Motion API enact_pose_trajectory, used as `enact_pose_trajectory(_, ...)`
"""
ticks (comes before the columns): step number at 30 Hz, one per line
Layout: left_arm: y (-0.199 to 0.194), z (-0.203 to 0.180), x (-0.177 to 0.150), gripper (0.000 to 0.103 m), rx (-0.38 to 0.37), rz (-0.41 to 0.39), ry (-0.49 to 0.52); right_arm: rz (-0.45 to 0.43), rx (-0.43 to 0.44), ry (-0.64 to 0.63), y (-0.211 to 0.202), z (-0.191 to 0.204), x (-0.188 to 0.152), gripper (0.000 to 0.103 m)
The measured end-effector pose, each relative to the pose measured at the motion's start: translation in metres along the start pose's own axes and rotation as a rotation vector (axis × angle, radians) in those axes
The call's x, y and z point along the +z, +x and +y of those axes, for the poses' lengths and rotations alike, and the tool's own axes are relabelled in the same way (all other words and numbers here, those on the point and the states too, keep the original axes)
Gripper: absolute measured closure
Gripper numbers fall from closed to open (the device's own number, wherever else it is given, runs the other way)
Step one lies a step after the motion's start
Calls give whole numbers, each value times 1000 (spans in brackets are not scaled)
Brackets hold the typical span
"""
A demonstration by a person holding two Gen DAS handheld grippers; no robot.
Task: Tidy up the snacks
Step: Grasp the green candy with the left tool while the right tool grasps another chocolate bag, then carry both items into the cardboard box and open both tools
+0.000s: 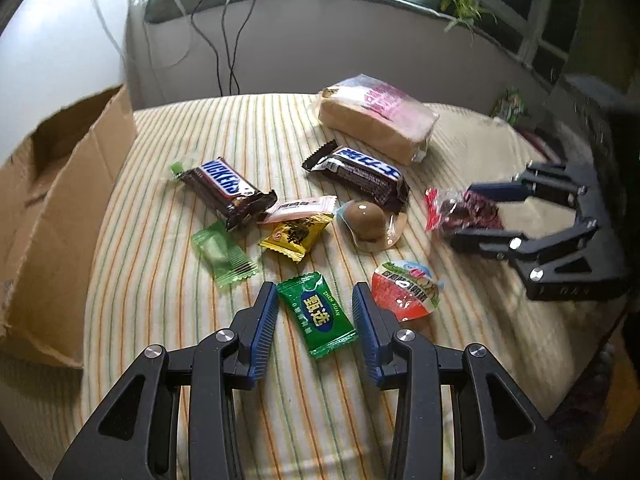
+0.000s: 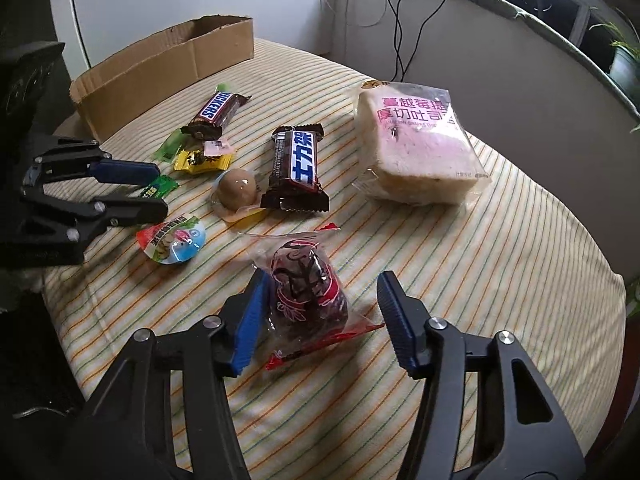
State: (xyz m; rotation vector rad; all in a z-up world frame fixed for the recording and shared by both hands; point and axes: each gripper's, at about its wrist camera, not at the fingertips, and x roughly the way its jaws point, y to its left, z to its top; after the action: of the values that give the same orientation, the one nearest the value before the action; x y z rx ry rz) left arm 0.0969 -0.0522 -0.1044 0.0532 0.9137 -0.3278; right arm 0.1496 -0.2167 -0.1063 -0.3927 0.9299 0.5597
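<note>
The sorting looks barely begun. Every snack in view lies loose on the striped cloth of the desk point(image 2: 500, 240), and the cardboard box point(image 2: 168, 60) at the far left edge shows nothing inside, though its floor is mostly hidden from both cameras.

Waiting on the cloth are the Snickers bar point(image 1: 226, 192), the second chocolate bar point(image 2: 296, 168), the bagged toast point(image 2: 420, 144), the brown jelly cup point(image 1: 366, 222), the red jelly cup point(image 1: 404, 290), and several small candies bunched beside the Snickers bar.

The left claw point(image 1: 316, 316) stands moderately open astride the dark green candy point(image 1: 318, 314), with a gap on each side. The right claw point(image 2: 320, 312) is spread wider around the red-printed date packet point(image 2: 306, 288); its left pad looks just beside or touching the wrapper, the right pad well clear.
</note>
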Motion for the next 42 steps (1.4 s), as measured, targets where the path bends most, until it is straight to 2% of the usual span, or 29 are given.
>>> enact_pose_trajectory(2,0,-3,-1,66,17,-4,22,0,-3,5,0,0,0,47)
enact_pose_trajectory(5,1,-5,-2,70,38,-12,43,6,-3,22,3,-2,3,56)
enact_pose_trajectory(9,-1,-3,-4,82,49,-20,55,9,-1,41,6,-3,3,60)
enact_pose_trajectory(13,-3,0,-5,83,41,-25,46,10,-4,56,4,-3,2,68)
enact_pose_trajectory(20,-12,3,-7,84,31,-40,31,2,-23,81,-3,-3,0,69)
enact_pose_trajectory(27,-34,11,-3,84,20,-92,9,-32,-28,107,-20,-2,7,69)
enact_pose_trajectory(35,-60,35,3,84,28,-156,-31,-82,-24,98,-34,16,37,69)
enact_pose_trajectory(42,-78,73,8,84,69,-198,-79,-117,3,72,-32,42,73,69)
